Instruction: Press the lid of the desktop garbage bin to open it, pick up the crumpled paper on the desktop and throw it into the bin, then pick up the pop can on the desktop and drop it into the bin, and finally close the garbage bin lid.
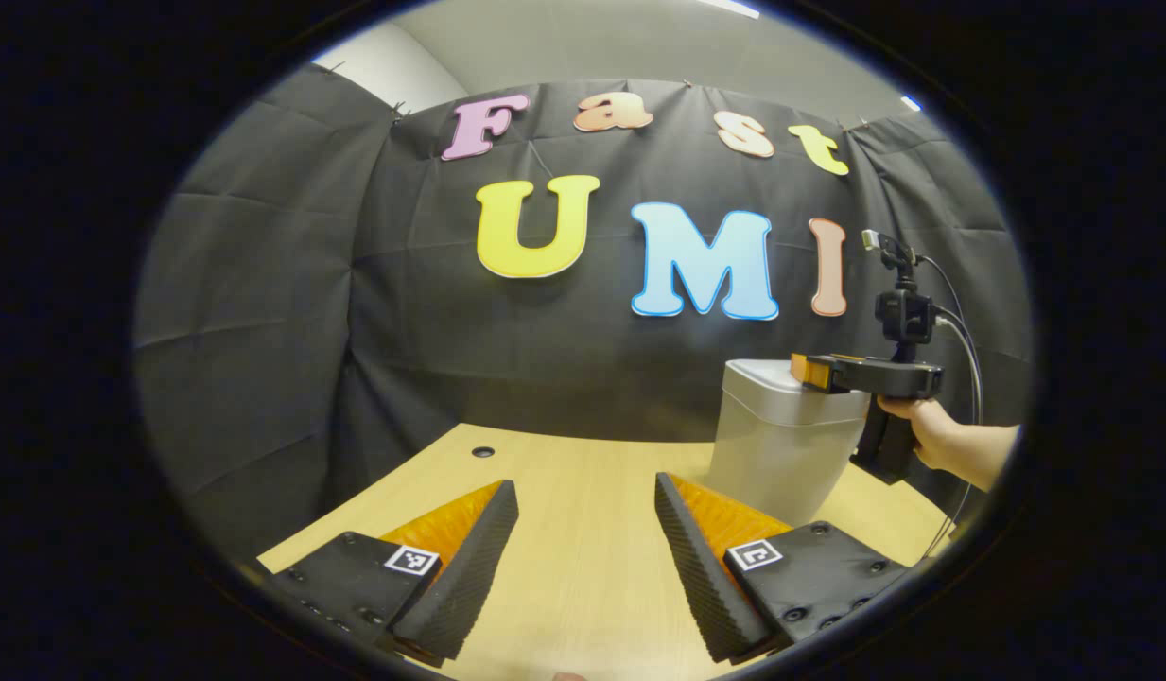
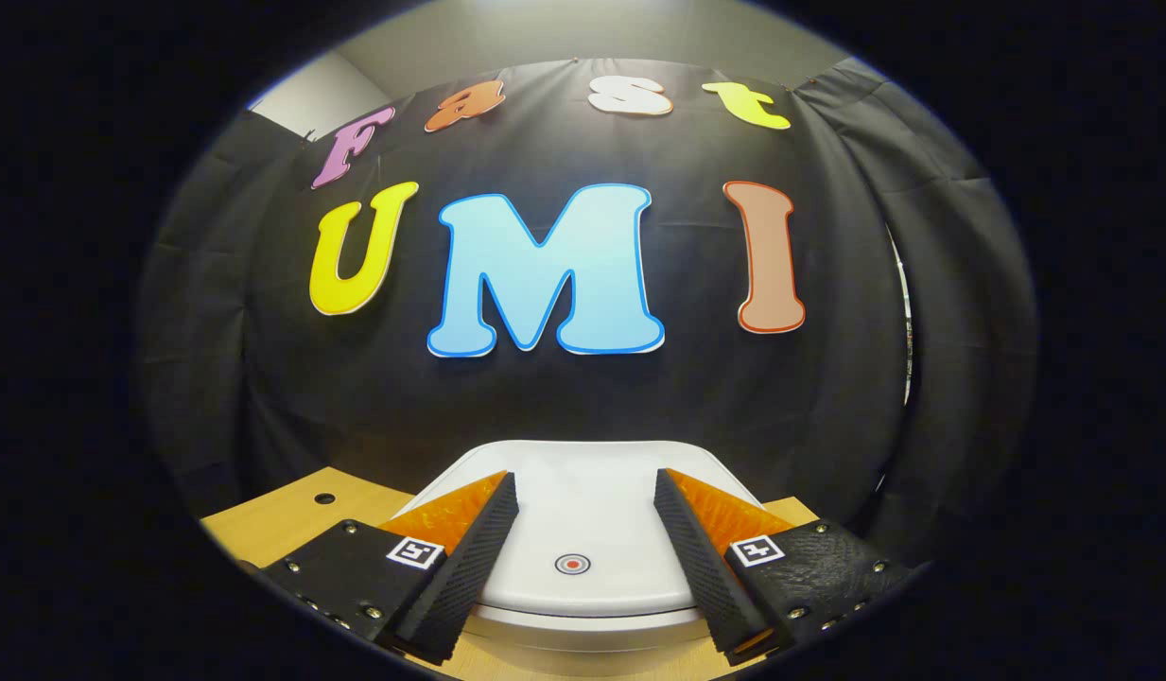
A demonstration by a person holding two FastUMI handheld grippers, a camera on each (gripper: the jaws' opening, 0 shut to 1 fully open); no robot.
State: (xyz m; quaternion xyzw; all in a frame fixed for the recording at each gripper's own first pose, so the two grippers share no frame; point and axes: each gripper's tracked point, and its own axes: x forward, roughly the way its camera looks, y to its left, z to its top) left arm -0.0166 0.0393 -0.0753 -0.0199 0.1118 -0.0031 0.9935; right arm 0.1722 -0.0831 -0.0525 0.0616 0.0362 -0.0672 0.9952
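Garbage bin lid shut, smooth rigid plastic, probably light and tippy.
Best pressed squarely at round mark; right gripper above, spread wide, empty; left gripper likewise.

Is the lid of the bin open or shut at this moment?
Shut. In the right gripper view the lid lies flat on the bin, no gap showing, with the open right claw above it.

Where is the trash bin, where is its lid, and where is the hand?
garbage bin [image 1: 781, 454], left gripper view, on its front wall.
lid [image 2: 592, 501], right gripper view, on its flat top between the open fingers.
hand [image 1: 923, 430], left gripper view, on the fist around the other gripper's handle.
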